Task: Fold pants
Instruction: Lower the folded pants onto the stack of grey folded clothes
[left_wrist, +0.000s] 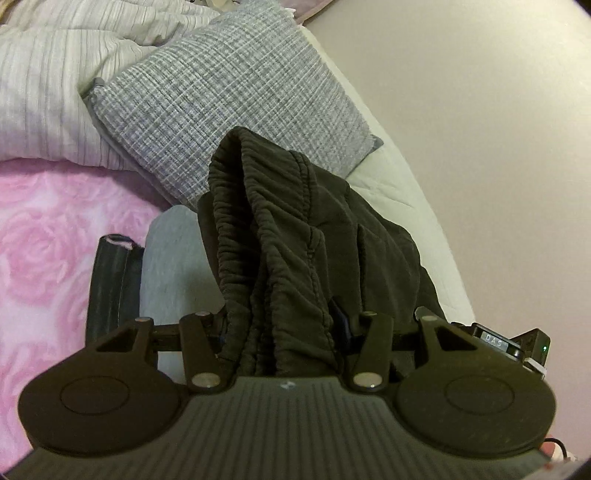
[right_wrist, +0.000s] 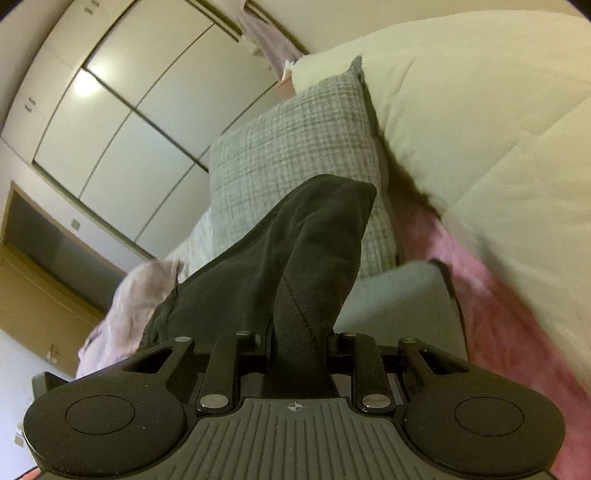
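One pink blanket (left_wrist: 48, 236) and one cream duvet (right_wrist: 480, 110) cover the bed, both cut off at the edges. One grey pillow (left_wrist: 229, 103) lies behind one pair of dark pants (left_wrist: 280, 236), bunched and raised. The left gripper (left_wrist: 280, 332) and right gripper (right_wrist: 301, 343) each clamp the fabric, which hides their fingertips.

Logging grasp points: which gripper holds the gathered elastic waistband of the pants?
The left gripper: ribbed, bunched waistband of the dark pants runs between its fingers. The right gripper pinches smooth fabric.
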